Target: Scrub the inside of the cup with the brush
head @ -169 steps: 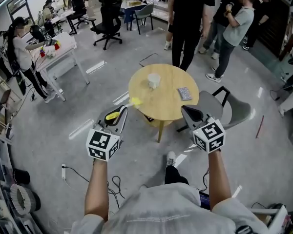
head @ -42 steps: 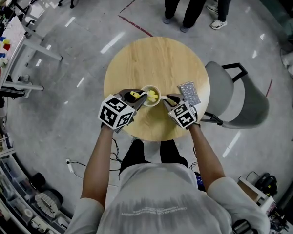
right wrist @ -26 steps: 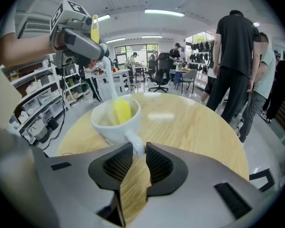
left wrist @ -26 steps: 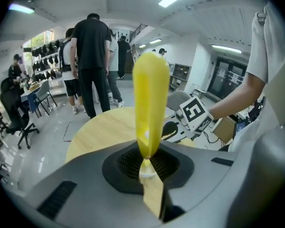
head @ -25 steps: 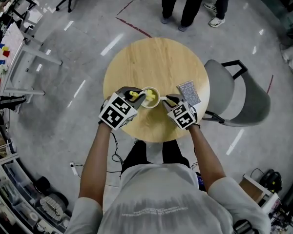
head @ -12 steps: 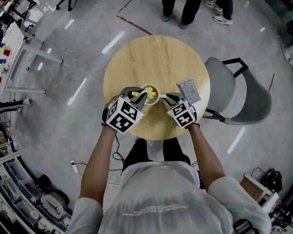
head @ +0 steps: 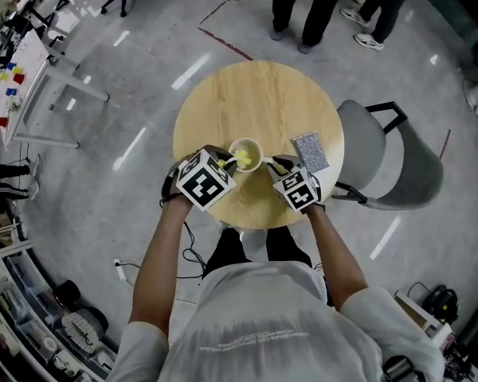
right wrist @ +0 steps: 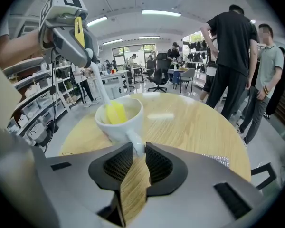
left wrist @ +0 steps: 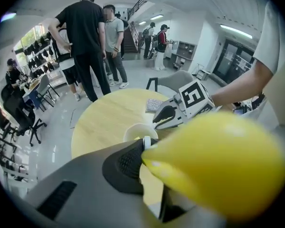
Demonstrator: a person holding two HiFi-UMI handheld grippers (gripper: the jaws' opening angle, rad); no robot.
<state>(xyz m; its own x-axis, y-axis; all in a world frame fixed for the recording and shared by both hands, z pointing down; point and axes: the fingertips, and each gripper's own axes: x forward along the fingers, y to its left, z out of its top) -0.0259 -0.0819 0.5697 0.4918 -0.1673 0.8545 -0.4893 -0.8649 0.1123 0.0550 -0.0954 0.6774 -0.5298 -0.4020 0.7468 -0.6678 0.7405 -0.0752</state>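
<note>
A white cup point(head: 245, 154) stands on the round wooden table point(head: 255, 102) near its front edge. My right gripper point(head: 275, 164) is shut on the cup's handle point(right wrist: 135, 145), with its jaws point(right wrist: 135, 152) closed on either side of it. My left gripper point(head: 221, 162) is shut on the brush's yellow handle point(left wrist: 213, 160) and points steeply down from the cup's left. The white stem runs down from that gripper point(right wrist: 88, 56) into the cup point(right wrist: 121, 120). The yellow brush head point(right wrist: 115, 112) sits inside, against the wall. In the left gripper view the handle hides one jaw.
A grey scouring pad point(head: 309, 150) lies on the table just right of my right gripper. A grey chair point(head: 382, 165) stands against the table's right side. People point(head: 303, 6) stand beyond the far edge. Desks and office chairs are at the upper left.
My left gripper has shifted toward the cup and tipped steeper, moving the brush head inside it. The right gripper and the cup have stayed put.
</note>
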